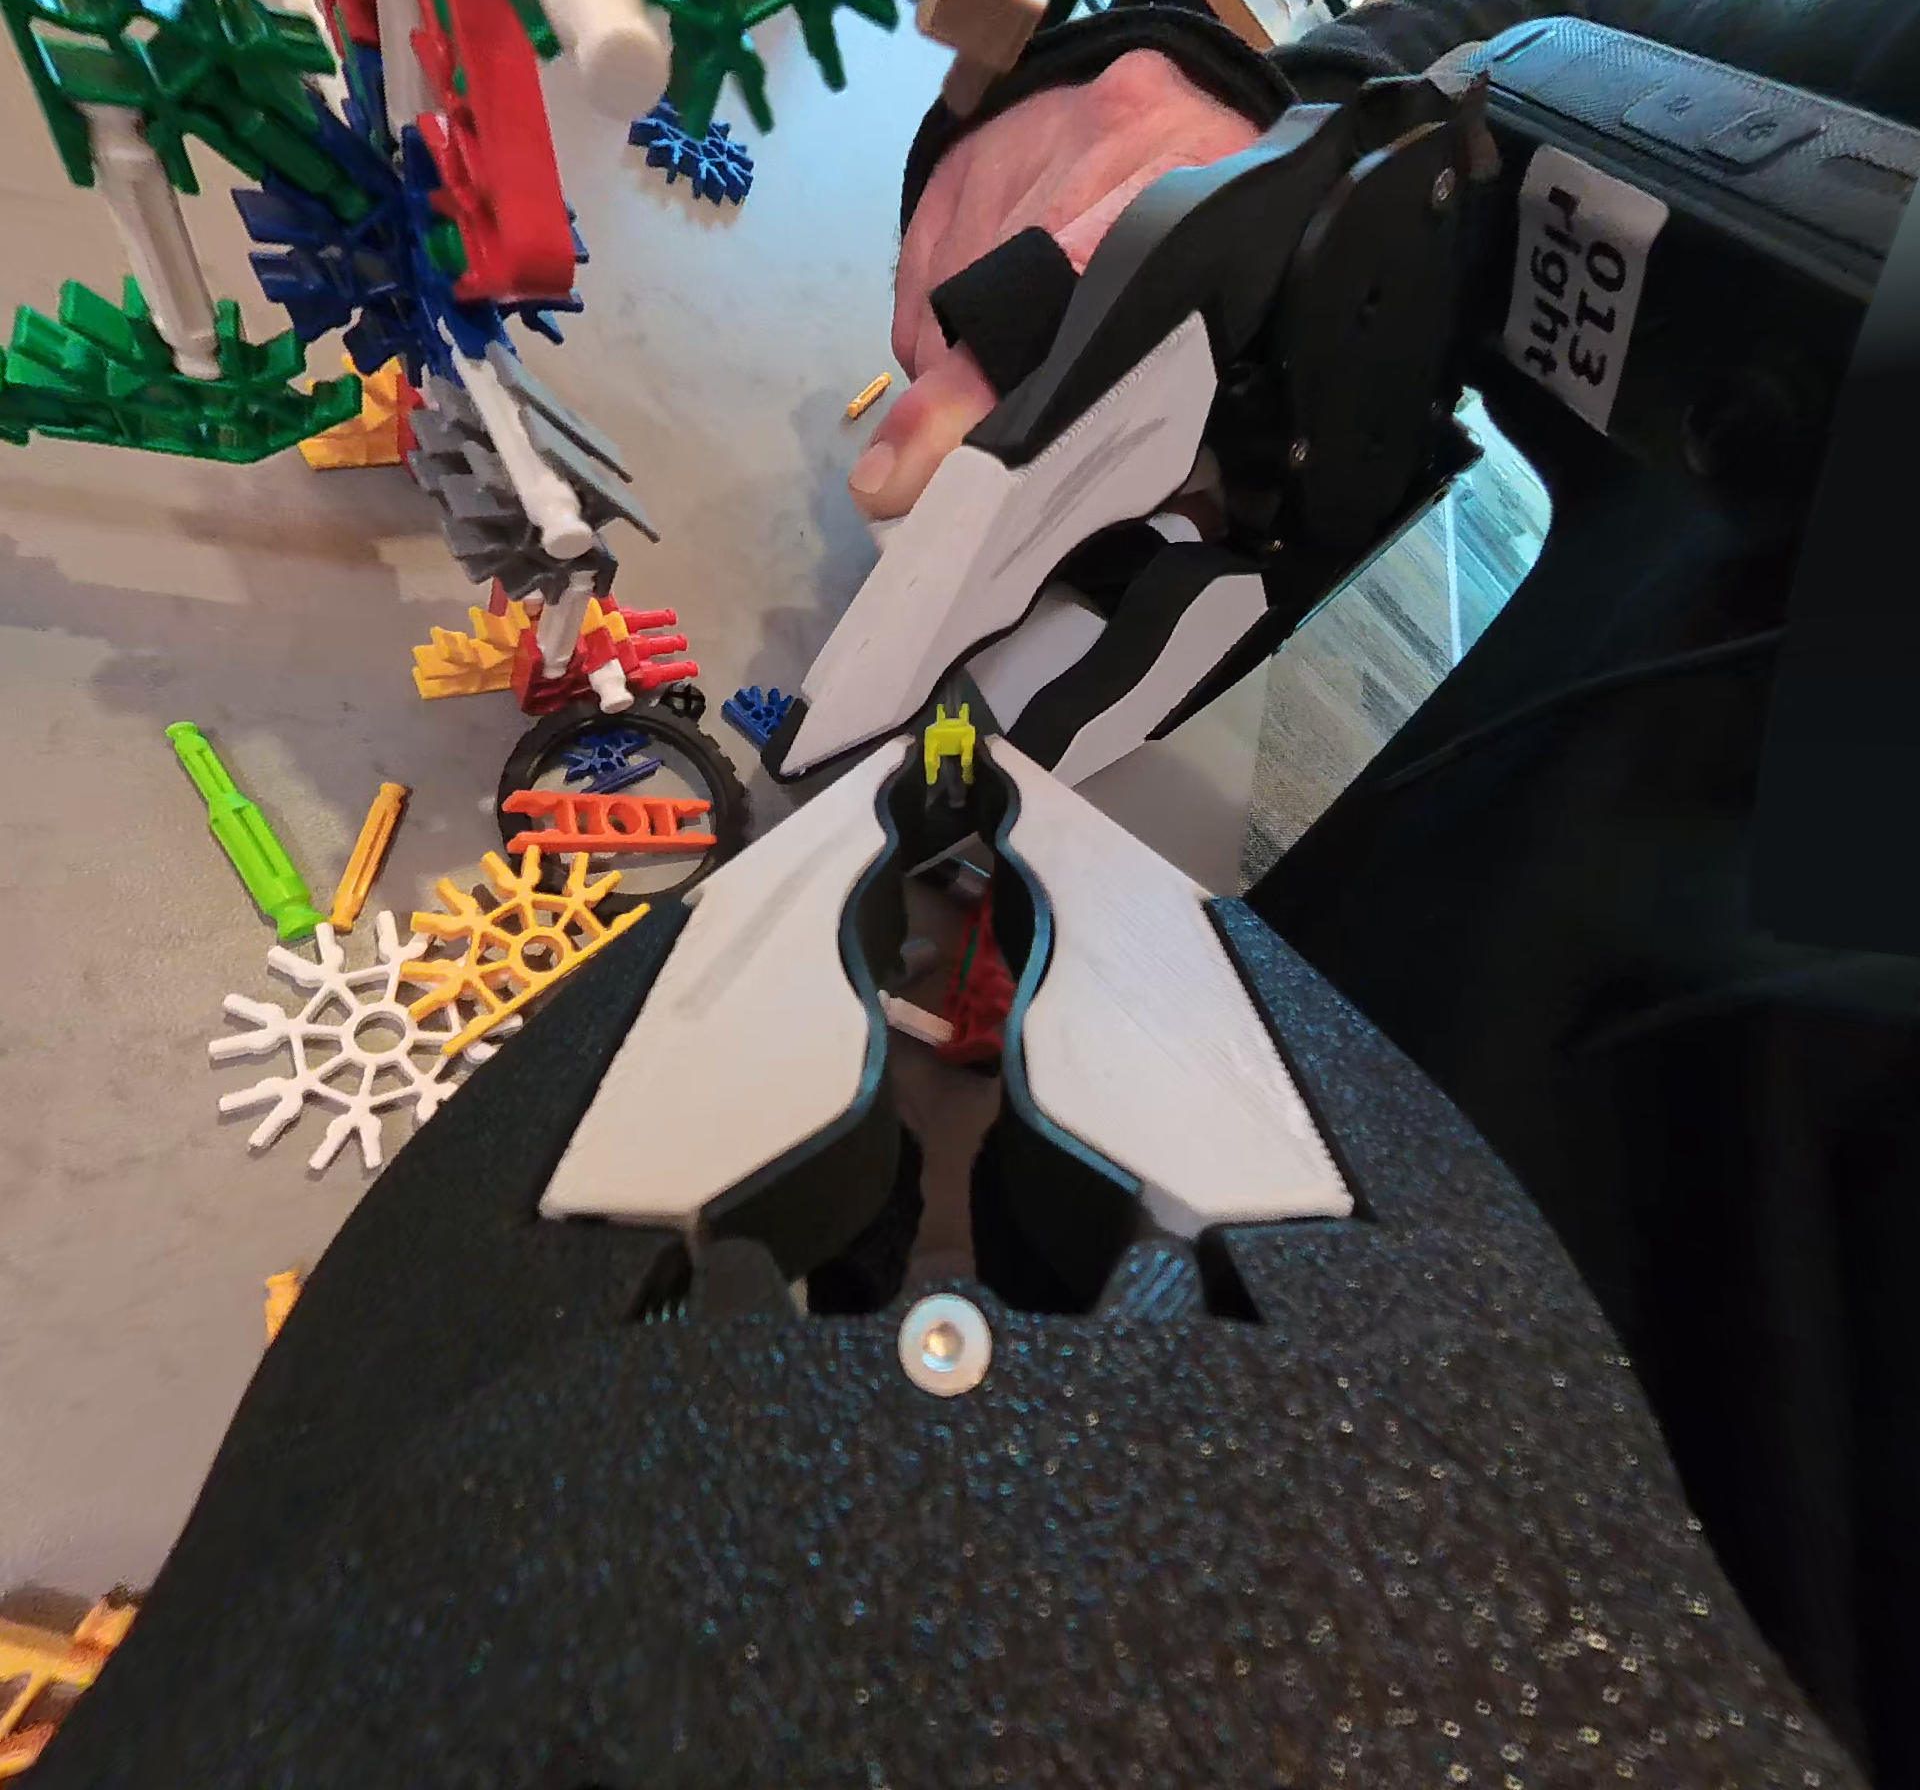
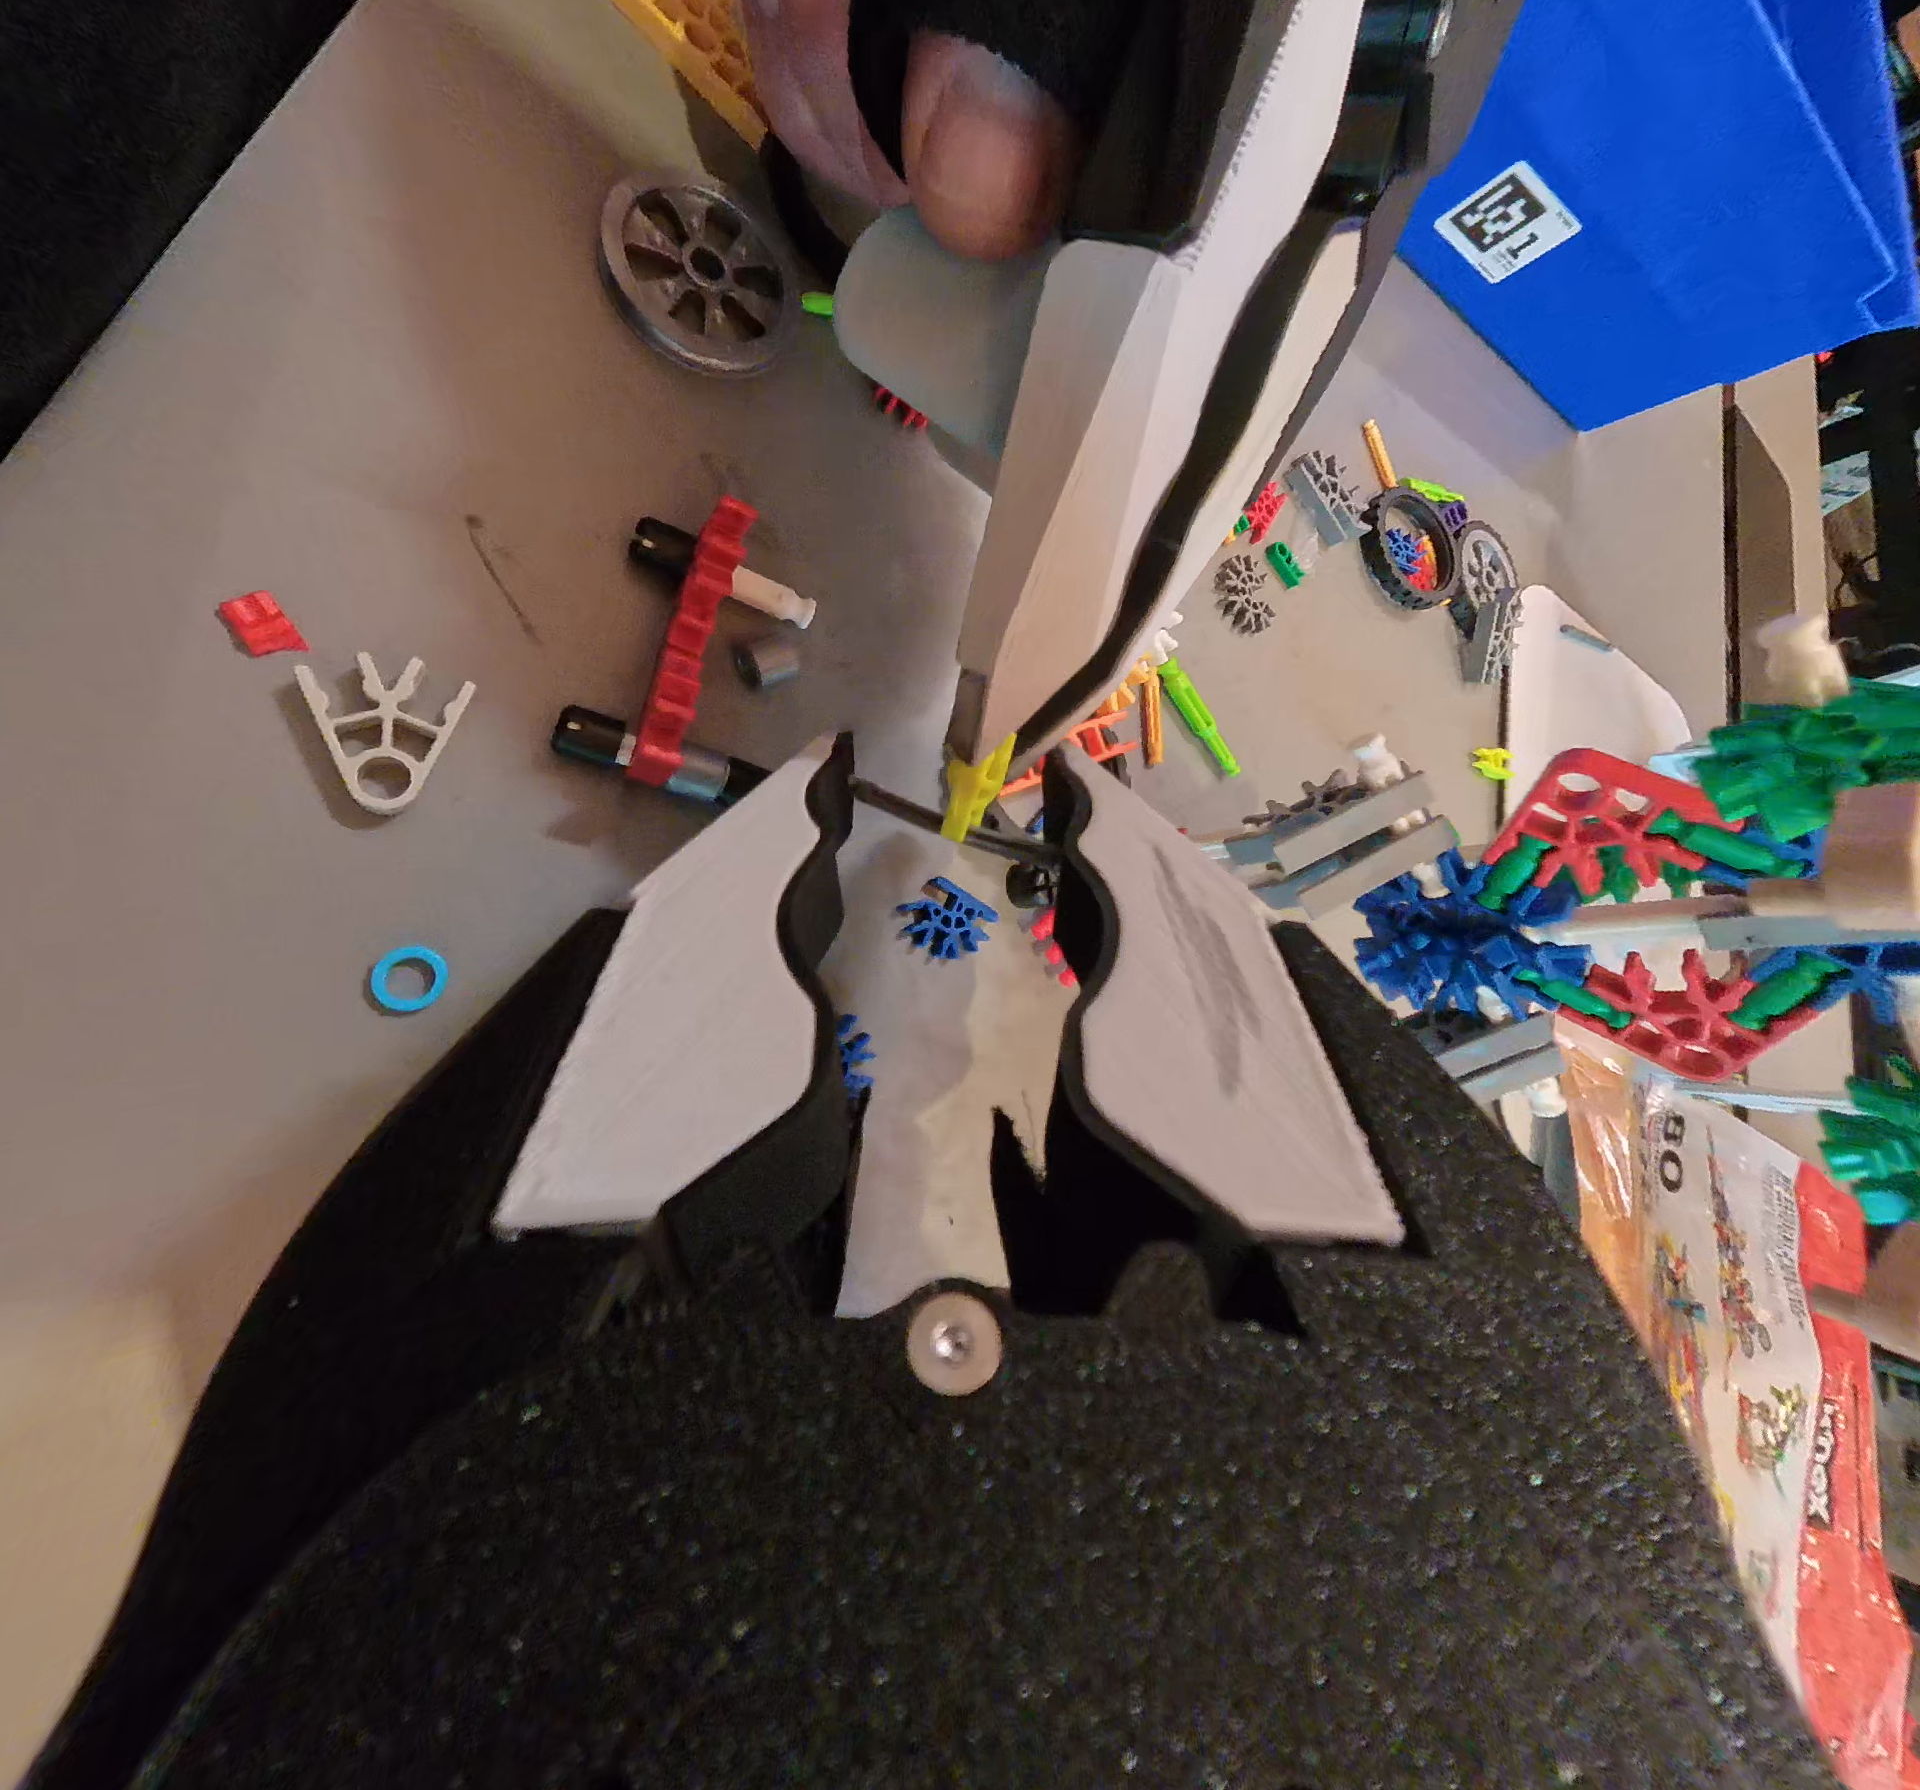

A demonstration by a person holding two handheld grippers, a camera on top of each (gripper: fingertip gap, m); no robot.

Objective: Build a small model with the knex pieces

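My left gripper (image 1: 948,755) is shut on a small yellow clip connector (image 1: 948,741), pinched at the very fingertips. In the right wrist view the left gripper (image 2: 987,732) comes down from the top and sets the yellow clip (image 2: 975,786) on a thin black rod (image 2: 904,805). My right gripper (image 2: 951,764) holds that rod end to end between its fingertips, jaws a rod's length apart, above the table. In the left wrist view its white fingers (image 1: 987,535) reach in from the upper right, with a hand behind them.
A tall green, blue and red rod-and-connector model (image 1: 343,213) stands left; it also shows in the right wrist view (image 2: 1610,909). Loose parts lie around: black tyre (image 1: 623,805), white snowflake connector (image 1: 343,1034), grey wheel (image 2: 691,270), red connector on black rods (image 2: 686,644). A blue bin (image 2: 1662,130) stands behind. Left and right tips are no more than a few centimetres apart.
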